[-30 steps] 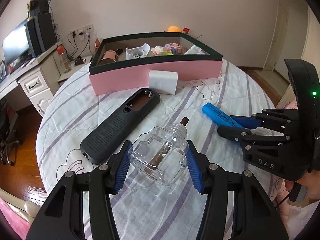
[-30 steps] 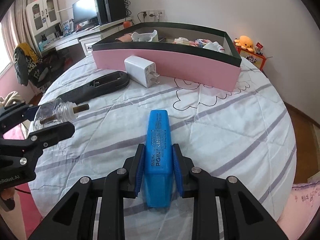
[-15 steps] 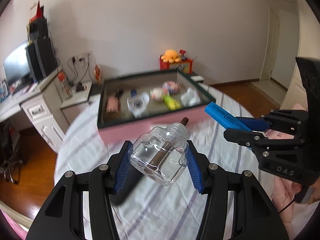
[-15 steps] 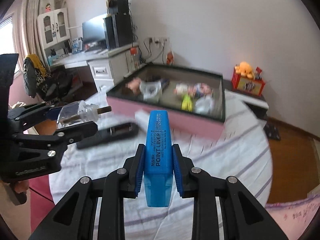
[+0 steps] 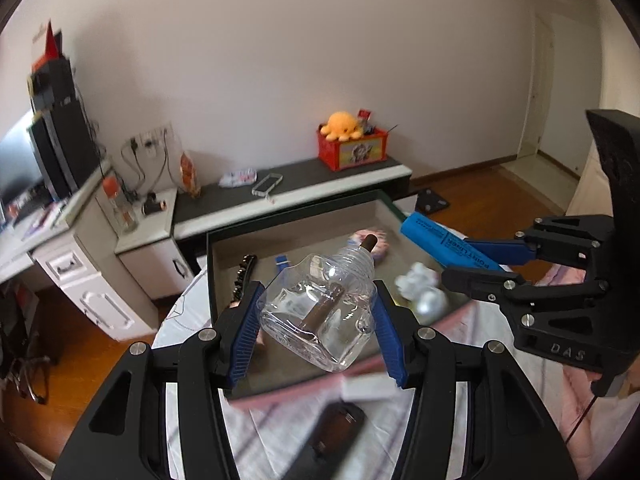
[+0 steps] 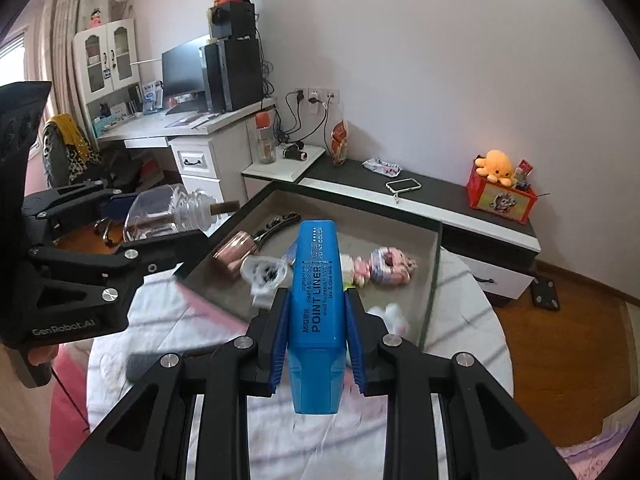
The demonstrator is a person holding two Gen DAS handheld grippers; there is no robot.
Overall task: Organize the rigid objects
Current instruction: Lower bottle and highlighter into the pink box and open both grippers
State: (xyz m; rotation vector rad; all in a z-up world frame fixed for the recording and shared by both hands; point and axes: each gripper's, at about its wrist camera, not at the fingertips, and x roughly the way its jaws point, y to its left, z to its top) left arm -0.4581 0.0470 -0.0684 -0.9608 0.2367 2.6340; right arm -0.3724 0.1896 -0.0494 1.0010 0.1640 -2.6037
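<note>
My left gripper (image 5: 316, 320) is shut on a clear plastic bottle (image 5: 320, 316) with a brown wick, held in the air above the near part of the pink-sided box (image 5: 280, 396). My right gripper (image 6: 318, 320) is shut on a blue highlighter (image 6: 318, 288), held above the box's (image 6: 430, 280) near side. The left gripper with the bottle (image 6: 168, 216) shows at the left of the right wrist view. The right gripper with the highlighter (image 5: 448, 244) shows at the right of the left wrist view.
The box holds a copper cup (image 6: 234, 252), a dark hair clip (image 5: 244, 276), a pink-white toy (image 6: 390, 266) and white items (image 5: 420, 292). A black remote (image 5: 328, 436) and a white charger (image 5: 368, 386) lie on the striped tablecloth (image 6: 460, 320). A desk and low cabinet stand beyond.
Both grippers have risen from the table with the bottle and the highlighter and moved forward over the box. The box interior now shows from above.
</note>
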